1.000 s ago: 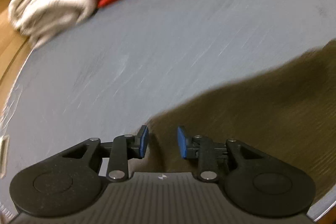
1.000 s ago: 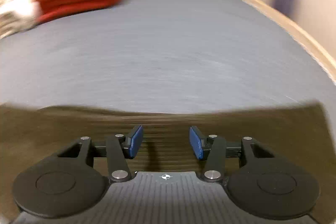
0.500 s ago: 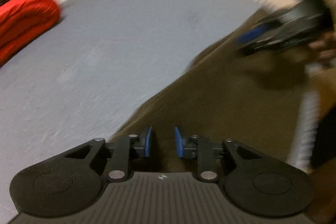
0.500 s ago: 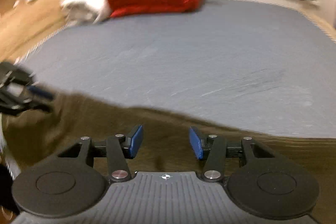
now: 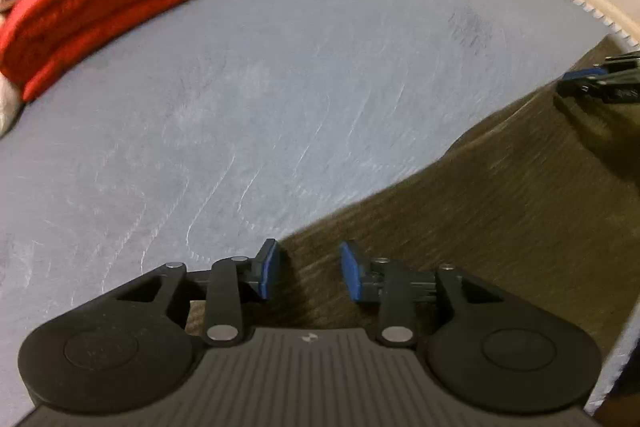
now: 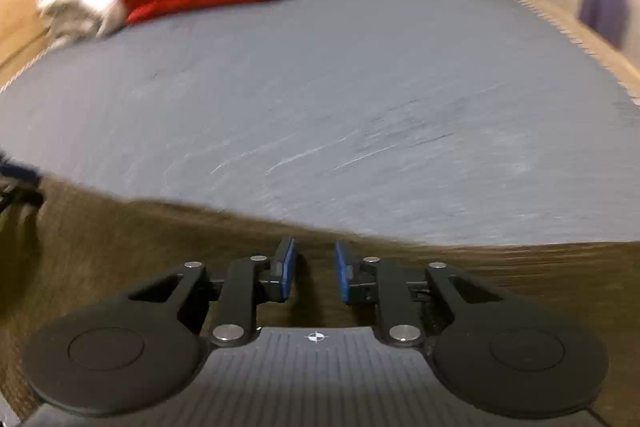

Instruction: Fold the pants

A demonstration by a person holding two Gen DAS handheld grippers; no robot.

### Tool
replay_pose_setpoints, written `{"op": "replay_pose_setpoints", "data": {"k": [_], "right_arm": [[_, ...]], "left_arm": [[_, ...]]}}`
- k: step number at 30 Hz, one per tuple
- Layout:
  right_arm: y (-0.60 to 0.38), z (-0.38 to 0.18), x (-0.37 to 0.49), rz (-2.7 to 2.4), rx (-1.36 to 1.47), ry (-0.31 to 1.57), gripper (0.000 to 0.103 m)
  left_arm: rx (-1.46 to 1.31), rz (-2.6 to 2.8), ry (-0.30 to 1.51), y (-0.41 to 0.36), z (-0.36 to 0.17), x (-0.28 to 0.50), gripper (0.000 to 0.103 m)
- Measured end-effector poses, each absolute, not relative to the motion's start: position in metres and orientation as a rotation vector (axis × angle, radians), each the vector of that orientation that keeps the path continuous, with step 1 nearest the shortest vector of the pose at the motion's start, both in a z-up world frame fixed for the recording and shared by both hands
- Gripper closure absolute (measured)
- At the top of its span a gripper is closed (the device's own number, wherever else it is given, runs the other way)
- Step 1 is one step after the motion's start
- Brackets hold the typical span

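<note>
Your left gripper [image 5: 306, 269], jaws just widening and parted, hovers over the olive pants [image 5: 500, 219] spread at five o'clock on the grey mattress [image 5: 280, 67]. Your right gripper [image 6: 314, 275], jaws narrowing but gapped, pinches nothing.

Black left gripper [image 5: 307, 269] with blue pads, silver screws, ribbed housing.

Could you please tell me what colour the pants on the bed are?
The pants are dark olive-brown, seen best in the left wrist view.
</note>
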State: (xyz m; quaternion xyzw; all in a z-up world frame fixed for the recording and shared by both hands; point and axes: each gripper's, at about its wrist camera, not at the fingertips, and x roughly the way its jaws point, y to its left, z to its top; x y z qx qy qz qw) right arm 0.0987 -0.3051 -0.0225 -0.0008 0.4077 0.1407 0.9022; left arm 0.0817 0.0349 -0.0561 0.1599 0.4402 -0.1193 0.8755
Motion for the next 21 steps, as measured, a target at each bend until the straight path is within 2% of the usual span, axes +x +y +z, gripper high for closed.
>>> {"op": "replay_pose_setpoints", "data": {"k": [1, 2, 6, 9, 10, 11, 12, 13, 14, 16, 17, 19, 21], "right_arm": [[-0.322, -0.018, 0.097, 0.235, 0.015, 0.817, 0.057], [-0.338, -0.016, 0.095, 0.183, 0.030, 0.795, 0.052], [-0.417, -0.030, 0.090, -0.040, 0.074, 0.786, 0.051], [-0.486, -0.054, 0.081, -0.294, 0.080, 0.843, 0.053], [-0.513, -0.060, 0.073, -0.390, 0.108, 0.848, 0.054], [-0.534, -0.061, 0.063, -0.410, 0.168, 0.826, 0.062], [-0.553, -0.059, 0.054, -0.402, 0.238, 0.807, 0.083], [-0.561, -0.057, 0.048, -0.410, 0.266, 0.805, 0.088], [-0.565, -0.053, 0.042, -0.425, 0.269, 0.798, 0.087], [-0.564, -0.048, 0.030, -0.496, 0.193, 0.789, 0.060], [-0.567, -0.047, 0.022, -0.514, 0.179, 0.781, 0.057], [-0.579, -0.046, 0.004, -0.530, 0.217, 0.782, 0.057], [-0.594, -0.043, -0.013, -0.540, 0.279, 0.760, 0.057]], "left_arm": [[0.321, -0.293, 0.896, 0.031, -0.050, 0.077, 0.061], [0.309, -0.338, 0.880, 0.028, -0.046, 0.072, 0.060], [0.297, -0.508, 0.926, 0.008, -0.064, 0.060, 0.059], [0.419, -0.513, 1.032, -0.005, -0.103, 0.057, 0.058], [0.444, -0.519, 1.003, -0.006, -0.104, 0.052, 0.058], [0.454, -0.518, 1.001, -0.006, -0.103, 0.052, 0.058], [0.443, -0.513, 1.001, -0.006, -0.099, 0.052, 0.057], [0.422, -0.511, 0.996, -0.005, -0.093, 0.049, 0.057], [0.402, -0.522, 0.984, -0.005, -0.089, 0.047, 0.057], [0.385, -0.575, 0.949, -0.009, -0.079, 0.038, 0.057], [0.384, -0.609, 0.938, -0.012, -0.077, 0.031, 0.057], [0.361, -0.716, 0.965, -0.015, -0.083, 0.019, 0.056], [0.409, -0.752, 1.082, -0.017, -0.110, 0.013, 0.055]]}}
